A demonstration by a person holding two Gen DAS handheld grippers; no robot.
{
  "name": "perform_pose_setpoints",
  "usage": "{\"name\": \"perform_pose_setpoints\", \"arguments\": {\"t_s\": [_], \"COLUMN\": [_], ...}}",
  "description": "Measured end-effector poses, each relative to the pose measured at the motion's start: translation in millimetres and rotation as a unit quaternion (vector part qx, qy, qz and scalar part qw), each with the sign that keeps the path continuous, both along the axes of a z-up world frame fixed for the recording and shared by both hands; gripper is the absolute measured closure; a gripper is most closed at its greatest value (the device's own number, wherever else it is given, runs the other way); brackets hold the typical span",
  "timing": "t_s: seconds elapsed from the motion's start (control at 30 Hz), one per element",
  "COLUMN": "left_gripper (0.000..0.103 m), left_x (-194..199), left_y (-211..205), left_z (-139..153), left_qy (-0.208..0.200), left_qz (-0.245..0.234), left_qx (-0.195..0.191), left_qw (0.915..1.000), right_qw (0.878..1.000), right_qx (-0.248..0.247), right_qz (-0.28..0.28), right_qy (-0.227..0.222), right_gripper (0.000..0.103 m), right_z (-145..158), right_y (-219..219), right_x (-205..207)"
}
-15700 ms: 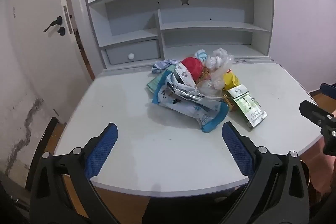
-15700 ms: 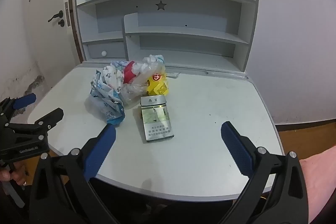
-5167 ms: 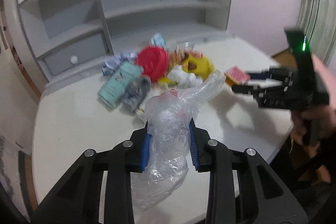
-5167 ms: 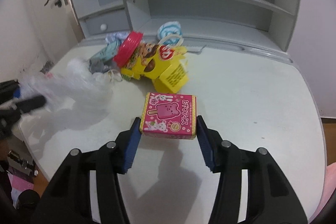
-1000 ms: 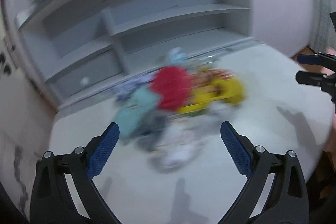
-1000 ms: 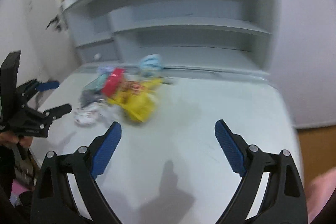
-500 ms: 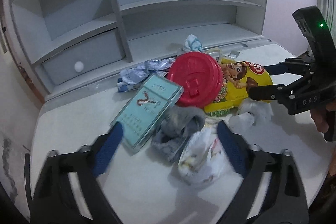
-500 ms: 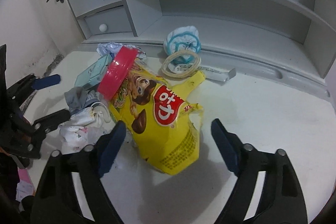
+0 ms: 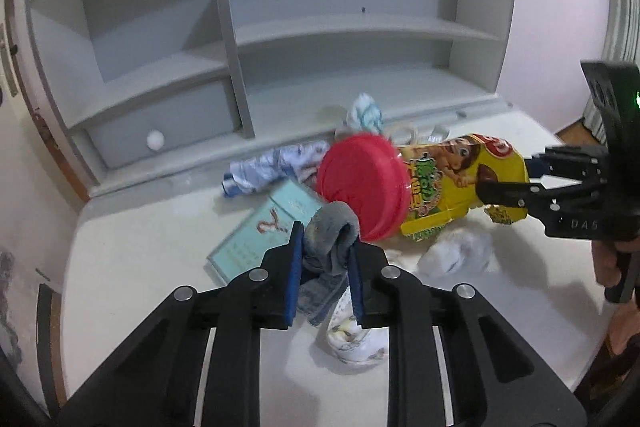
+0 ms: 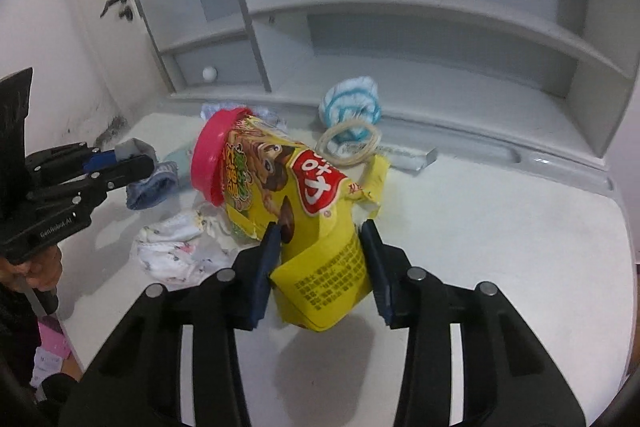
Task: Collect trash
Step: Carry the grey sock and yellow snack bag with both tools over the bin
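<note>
Left tongs (image 9: 323, 269): blue pads closed down on a grey sock (image 9: 330, 241), which bulges up between them; its lower end hangs toward the tabletop (image 9: 132, 259).

Right tongs (image 10: 322, 261): narrowed onto the bottom end of the yellow snack bag (image 10: 308, 203). Bag fills the gap and both pads look to be touching it.

A red lid (image 9: 362, 185) sits at the bag's far end, facing the left camera.

Left view only: teal cigarette pack (image 9: 264, 231) flat on the tabletop just behind the sock, crumpled blue-white wrapper (image 9: 272, 167) by the hutch base, white wad (image 9: 458, 253) below the bag.

Right view only: beige tape ring (image 10: 350, 143) behind the bag, blue-white striped bundle (image 10: 352, 99) on the bottom shelf ledge, thin clear packet (image 10: 408, 155) at the ledge.

Patterned white cloth (image 10: 176, 247) lies left of the bag. In the left view it is half hidden under that gripper's right finger.

Grey shelf hutch (image 10: 400, 7) with a star cutout stands at the back of the tabletop. Door handle (image 10: 114, 1) shows in the right view only.
</note>
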State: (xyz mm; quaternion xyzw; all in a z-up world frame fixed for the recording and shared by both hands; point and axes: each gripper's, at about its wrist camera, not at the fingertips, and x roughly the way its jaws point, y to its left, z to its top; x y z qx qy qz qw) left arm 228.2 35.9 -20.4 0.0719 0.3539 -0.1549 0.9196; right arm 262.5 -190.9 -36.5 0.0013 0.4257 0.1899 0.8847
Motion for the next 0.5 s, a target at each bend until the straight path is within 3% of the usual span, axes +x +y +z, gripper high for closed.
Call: {"name": "perform_pose_setpoints", "arguments": {"t_s": [0.37,0.5], "left_gripper": [0.083,0.083], "left_x": [-17,-26], "left_y": [-50,-81], "left_z": [36,43], "left_qy": [-0.028,-0.033], "left_qz": [-0.032,-0.061], "left_qx": [-0.011,-0.015], "left_qw": [0.9990,0.9975], "right_qw": [0.996,0.995], "right_qx": [0.040,0.026], "right_qz": [-0.071,-0.088], "right_qy": [-0.040,-0.044], "right_gripper": [0.061,0.061], "right_z": [52,60], "right_y": [-75,-104], "right_x": [-44,-67]}}
